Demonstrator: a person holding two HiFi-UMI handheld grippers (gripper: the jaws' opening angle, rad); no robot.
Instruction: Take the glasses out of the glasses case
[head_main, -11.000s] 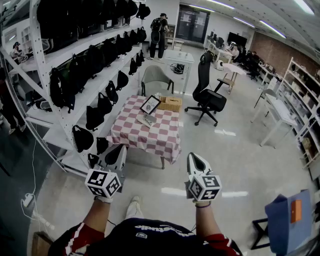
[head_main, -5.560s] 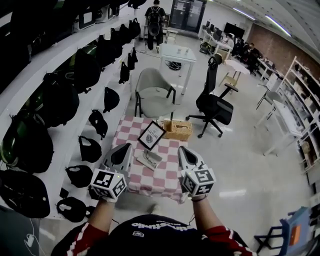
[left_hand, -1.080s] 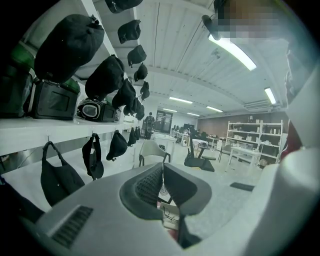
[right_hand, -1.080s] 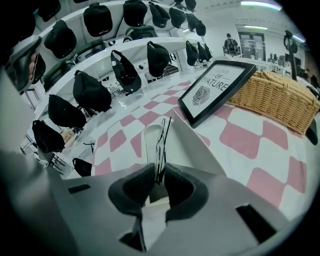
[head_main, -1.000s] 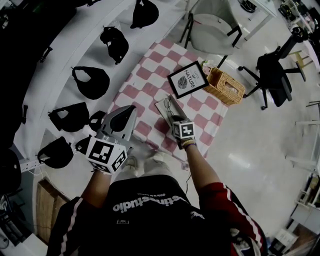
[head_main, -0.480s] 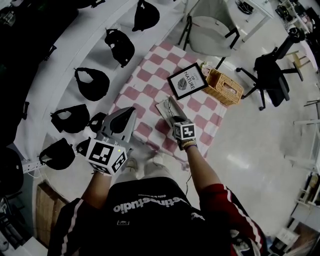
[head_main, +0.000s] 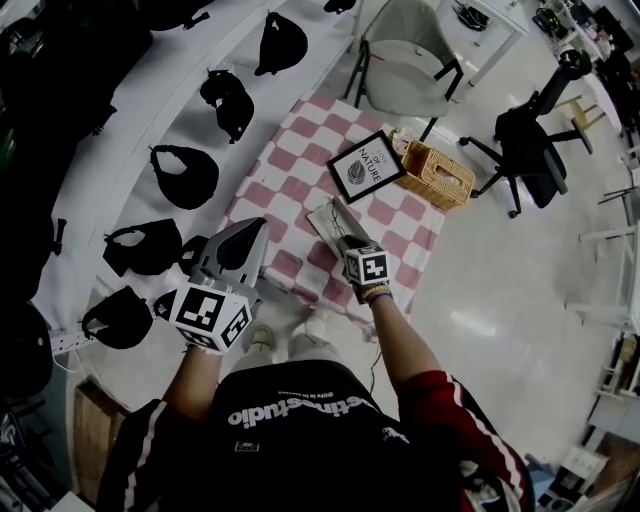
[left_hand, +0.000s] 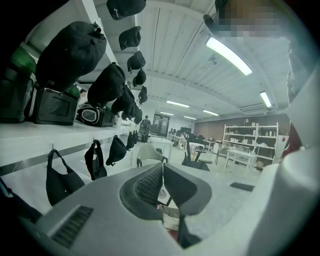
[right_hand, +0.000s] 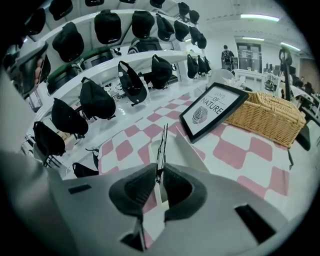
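Note:
A white glasses case (head_main: 322, 214) lies open on the pink-checked table (head_main: 282, 190); in the right gripper view the case (right_hand: 187, 152) is just beyond the jaws. My right gripper (head_main: 343, 238) points steeply down over it. Its jaws are closing, and the thin dark folded glasses (right_hand: 161, 142) stand on edge between the pads, pinched. The glasses reach out past the right gripper (right_hand: 161, 174) above the case. My left gripper (head_main: 236, 250) hangs off the table's near left corner, away from the case. In its own view the left gripper (left_hand: 163, 172) is shut with nothing in it.
A framed leaf print (head_main: 366, 166) leans at the table's far side beside a wicker basket (head_main: 438, 172). White shelves hung with black bags (head_main: 184, 176) run along the left. A grey chair (head_main: 400, 55) and a black office chair (head_main: 528, 135) stand beyond the table.
My right gripper has risen a little over the case with the glasses between its jaws. The left gripper has stayed where it was.

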